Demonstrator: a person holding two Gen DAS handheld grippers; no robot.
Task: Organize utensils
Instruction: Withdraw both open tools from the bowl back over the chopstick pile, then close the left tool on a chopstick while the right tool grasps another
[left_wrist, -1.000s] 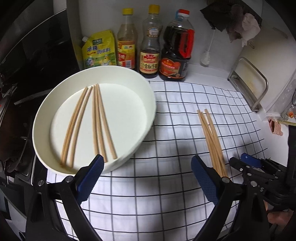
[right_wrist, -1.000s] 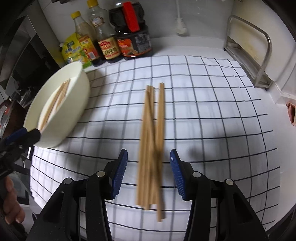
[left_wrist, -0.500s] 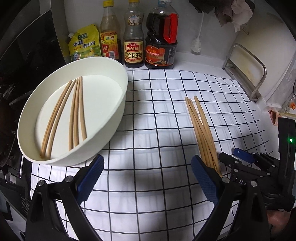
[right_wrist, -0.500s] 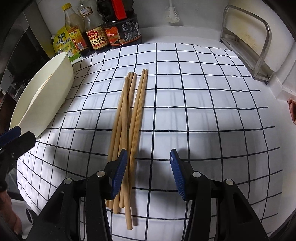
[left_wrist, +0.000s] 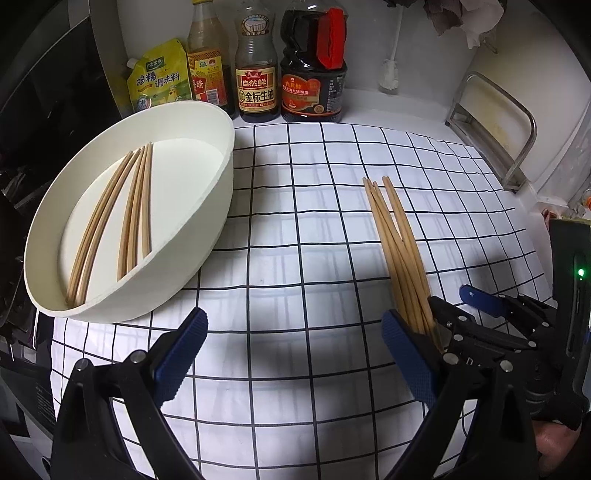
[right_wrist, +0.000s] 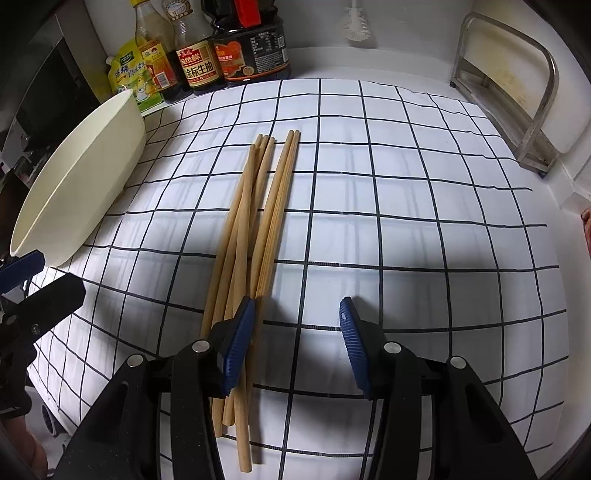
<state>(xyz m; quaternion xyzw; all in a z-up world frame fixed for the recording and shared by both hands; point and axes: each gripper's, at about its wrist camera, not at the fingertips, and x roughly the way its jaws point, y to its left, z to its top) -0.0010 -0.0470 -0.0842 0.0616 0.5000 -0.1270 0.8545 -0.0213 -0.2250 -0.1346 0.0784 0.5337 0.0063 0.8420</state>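
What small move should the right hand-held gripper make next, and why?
Probably shift slightly left: the right hand-held gripper is open, but the loose chopsticks on the checked cloth lie at and under its left finger, not between the pads.

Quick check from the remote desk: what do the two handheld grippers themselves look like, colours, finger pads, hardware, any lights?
Both look alike. The left gripper and right gripper have matte black angular arms with silver round pivot bolts, ending in blue ribbed finger pads. In the left wrist view, the right gripper's black body shows a small lit green LED. Bare fingers show at the frame edges; no sleeves or cables are visible.
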